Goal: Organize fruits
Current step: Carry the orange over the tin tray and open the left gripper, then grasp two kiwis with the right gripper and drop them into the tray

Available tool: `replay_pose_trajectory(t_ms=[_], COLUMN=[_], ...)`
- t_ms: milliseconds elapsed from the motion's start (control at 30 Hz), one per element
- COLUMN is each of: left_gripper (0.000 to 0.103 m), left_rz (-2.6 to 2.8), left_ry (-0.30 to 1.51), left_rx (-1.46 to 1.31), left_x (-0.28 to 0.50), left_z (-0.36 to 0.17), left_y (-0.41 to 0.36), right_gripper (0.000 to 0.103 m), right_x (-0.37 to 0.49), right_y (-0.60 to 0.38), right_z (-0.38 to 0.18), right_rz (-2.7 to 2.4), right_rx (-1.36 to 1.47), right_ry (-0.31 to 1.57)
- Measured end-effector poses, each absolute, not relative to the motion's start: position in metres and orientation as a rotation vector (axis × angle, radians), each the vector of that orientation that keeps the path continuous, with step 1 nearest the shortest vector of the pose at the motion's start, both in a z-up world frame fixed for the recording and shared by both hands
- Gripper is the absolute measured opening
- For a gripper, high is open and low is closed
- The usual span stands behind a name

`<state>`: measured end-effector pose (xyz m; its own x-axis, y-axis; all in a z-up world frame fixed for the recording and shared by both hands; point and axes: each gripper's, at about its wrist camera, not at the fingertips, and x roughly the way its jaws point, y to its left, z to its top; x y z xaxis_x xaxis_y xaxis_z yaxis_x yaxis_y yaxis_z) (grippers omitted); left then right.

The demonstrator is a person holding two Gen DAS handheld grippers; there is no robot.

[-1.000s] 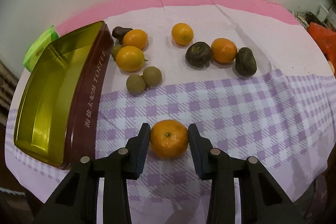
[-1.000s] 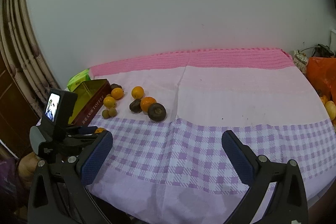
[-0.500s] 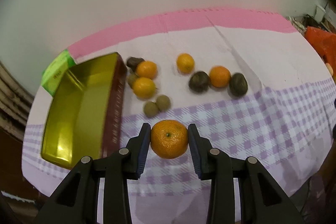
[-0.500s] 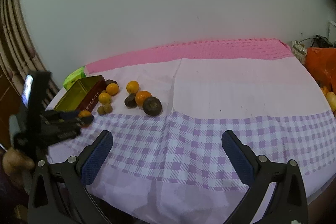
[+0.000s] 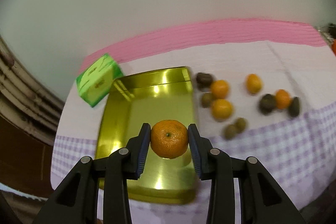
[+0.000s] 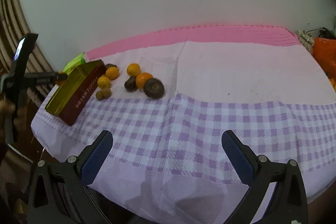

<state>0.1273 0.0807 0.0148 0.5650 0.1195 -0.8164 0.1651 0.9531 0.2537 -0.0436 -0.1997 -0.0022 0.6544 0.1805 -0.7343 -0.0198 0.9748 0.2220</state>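
Note:
My left gripper (image 5: 169, 138) is shut on an orange mandarin (image 5: 169, 139) and holds it in the air above the open gold tin (image 5: 134, 119). From the right wrist view the same tin (image 6: 69, 87) shows its dark red side, with the left gripper (image 6: 59, 77) over its far end. Loose fruit lies right of the tin: several oranges (image 5: 221, 108), dark brown fruits (image 5: 267, 102) and small green-brown ones (image 5: 231, 131). My right gripper (image 6: 167, 147) stands open over the checked cloth with nothing between its fingers.
A green packet (image 5: 97, 80) lies behind the tin's far left corner. The table wears a pink and purple-checked cloth (image 6: 210, 119) and stands against a pale wall. An orange bag (image 6: 324, 51) sits at the far right edge. A person's hand (image 6: 6, 106) holds the left gripper.
My left gripper has lifted the mandarin off the checked cloth and carried it left, from beside the tin to above its open inside. The right gripper sank slightly.

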Motion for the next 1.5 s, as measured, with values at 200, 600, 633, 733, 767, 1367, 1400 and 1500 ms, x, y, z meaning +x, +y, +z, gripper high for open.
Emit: replay_pose_trajectory(t_ms=[200, 600, 633, 733, 767, 1367, 1400, 1500], left_gripper=[0.038, 0.038, 0.038, 0.039, 0.039, 0.067, 0.072, 0.072], left_rz=[0.042, 0.066, 0.064, 0.061, 0.061, 0.077, 0.078, 0.112], left_ry=[1.059, 1.135, 1.138, 1.148, 1.151, 0.959, 0.955, 0.935], left_rx=[0.284, 0.315, 0.312, 0.313, 0.314, 0.046, 0.047, 0.047], left_x=[0.180, 0.253, 0.257, 0.265, 0.266, 0.148, 0.137, 0.089], left_z=[-0.008, -0.050, -0.051, -0.057, -0.059, 0.025, 0.027, 0.032], left_y=[0.127, 0.138, 0.139, 0.140, 0.140, 0.148, 0.147, 0.146], right_gripper=[0.103, 0.103, 0.103, 0.103, 0.103, 0.071, 0.070, 0.063], right_x=[-0.043, -0.031, -0.030, -0.026, -0.024, 0.085, 0.094, 0.112], right_y=[-0.191, -0.175, -0.172, -0.159, -0.154, -0.064, -0.059, -0.045], right_z=[-0.006, -0.015, -0.013, -0.008, -0.007, -0.016, -0.021, -0.033], right_rz=[0.152, 0.229, 0.244, 0.296, 0.310, 0.705, 0.717, 0.752], right_rx=[0.165, 0.115, 0.103, 0.063, 0.049, -0.065, -0.089, -0.152], right_ry=[0.863, 0.900, 0.897, 0.887, 0.883, 0.888, 0.901, 0.938])
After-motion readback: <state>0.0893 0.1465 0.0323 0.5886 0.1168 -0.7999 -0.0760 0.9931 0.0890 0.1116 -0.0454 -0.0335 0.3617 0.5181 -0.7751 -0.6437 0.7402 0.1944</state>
